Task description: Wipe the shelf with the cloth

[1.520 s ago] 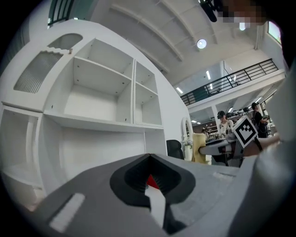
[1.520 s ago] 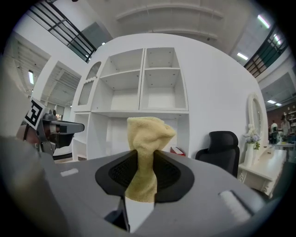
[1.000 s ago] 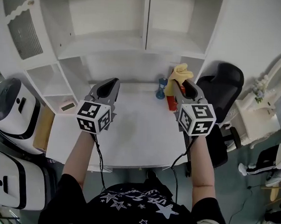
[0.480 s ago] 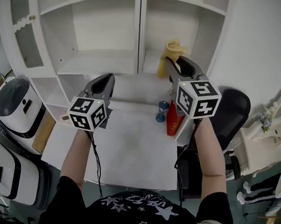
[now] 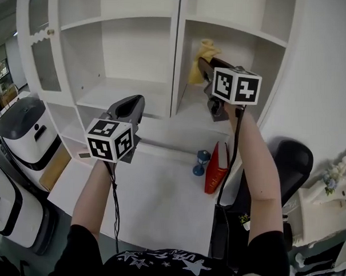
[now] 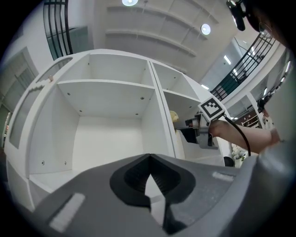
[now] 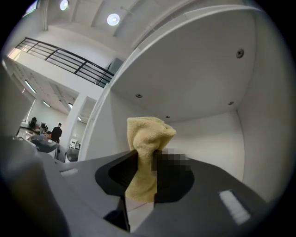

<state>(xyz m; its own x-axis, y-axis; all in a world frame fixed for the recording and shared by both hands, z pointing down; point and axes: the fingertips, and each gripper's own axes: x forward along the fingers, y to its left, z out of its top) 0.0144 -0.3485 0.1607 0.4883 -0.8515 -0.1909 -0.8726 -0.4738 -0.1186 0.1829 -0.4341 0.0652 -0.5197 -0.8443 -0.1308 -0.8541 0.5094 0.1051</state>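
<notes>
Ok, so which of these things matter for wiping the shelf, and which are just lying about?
For the job: yellow cloth, clamped in the right gripper; white shelf unit.
Lying about: blue hourglass, red book, black office chair. The left gripper is shut and empty.

we face a white shelf unit [image 5: 136, 58] at 12 o'clock, its open compartments split by an upright panel, with an arched grille door [image 5: 36, 8] at 10 o'clock. a white desk top [image 5: 159, 191] lies below it. a plain white wall [image 5: 330, 73] rises at 2 o'clock. a black chair [image 5: 292, 160] stands at 4 o'clock, and white-and-black machines [image 5: 21, 131] at 9 o'clock. round ceiling lights [image 6: 206, 29] glow overhead, near a black railing [image 7: 69, 60].
</notes>
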